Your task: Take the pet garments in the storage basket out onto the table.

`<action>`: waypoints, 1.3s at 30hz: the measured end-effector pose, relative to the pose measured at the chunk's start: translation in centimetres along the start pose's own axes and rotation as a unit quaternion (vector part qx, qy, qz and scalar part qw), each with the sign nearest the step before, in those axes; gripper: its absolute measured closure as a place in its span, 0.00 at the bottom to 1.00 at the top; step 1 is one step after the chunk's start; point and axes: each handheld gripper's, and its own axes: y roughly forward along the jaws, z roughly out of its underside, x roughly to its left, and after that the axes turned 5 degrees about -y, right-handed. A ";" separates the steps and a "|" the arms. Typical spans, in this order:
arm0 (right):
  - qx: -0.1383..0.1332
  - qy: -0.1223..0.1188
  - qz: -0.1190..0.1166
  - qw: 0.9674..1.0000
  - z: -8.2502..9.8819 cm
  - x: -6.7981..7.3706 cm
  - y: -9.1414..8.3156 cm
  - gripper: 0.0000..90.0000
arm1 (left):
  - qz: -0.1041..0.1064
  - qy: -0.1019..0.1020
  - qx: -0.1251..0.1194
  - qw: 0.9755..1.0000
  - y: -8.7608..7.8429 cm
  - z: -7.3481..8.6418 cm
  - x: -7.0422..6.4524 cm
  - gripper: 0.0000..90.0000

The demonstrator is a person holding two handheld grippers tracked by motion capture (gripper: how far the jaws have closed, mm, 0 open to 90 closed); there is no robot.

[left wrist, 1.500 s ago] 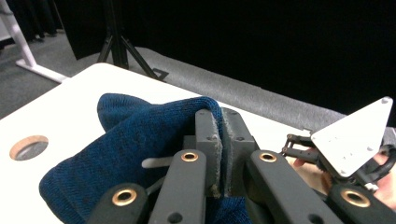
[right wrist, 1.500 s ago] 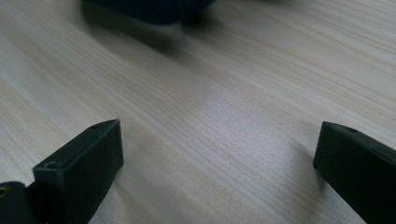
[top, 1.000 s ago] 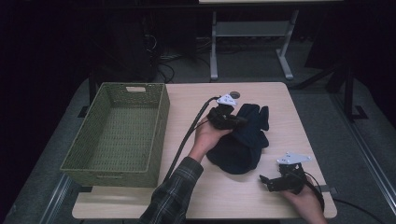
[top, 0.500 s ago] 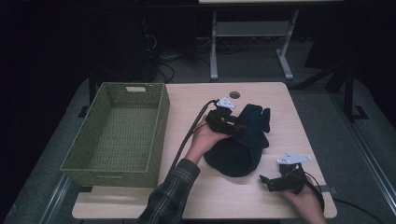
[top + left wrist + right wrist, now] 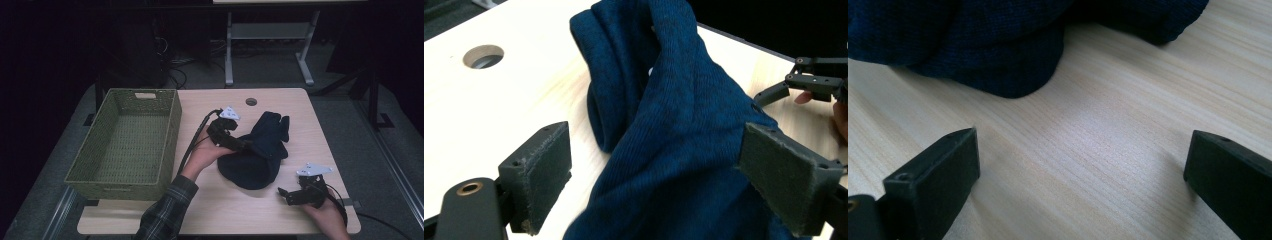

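Navy knit garment (image 5: 257, 152) lies bunched in the middle of the table (image 5: 215, 210), just right of the green woven basket (image 5: 125, 135), which sits empty. The left gripper (image 5: 656, 170) has its fingers (image 5: 541, 172) spread wide with a raised fold of the cloth between them, not yet pinched. Compared with a second ago, that gripper has pushed further across into the pile and the cloth has bulged toward the near edge. That reads to me as lining up a grab, perhaps to lift the garment toward the basket. The right gripper (image 5: 300, 192) has stayed low at the near right corner, its fingers (image 5: 930, 185) apart over bare wood, just short of the cloth's edge.
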 end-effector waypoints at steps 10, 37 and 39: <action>0.001 0.002 0.000 1.000 0.0 0.0 0.0 0.01 | -0.022 0.004 -0.003 1.000 -2.9 2.1 -0.6 0.15; 0.000 0.000 0.000 1.000 0.0 0.0 0.0 0.01 | -0.062 -0.005 -0.030 0.998 -6.7 11.2 -3.1 0.15; 0.000 0.000 0.000 1.000 0.0 0.0 0.0 0.01 | -0.059 -0.006 -0.026 0.998 -6.7 11.7 -3.2 0.15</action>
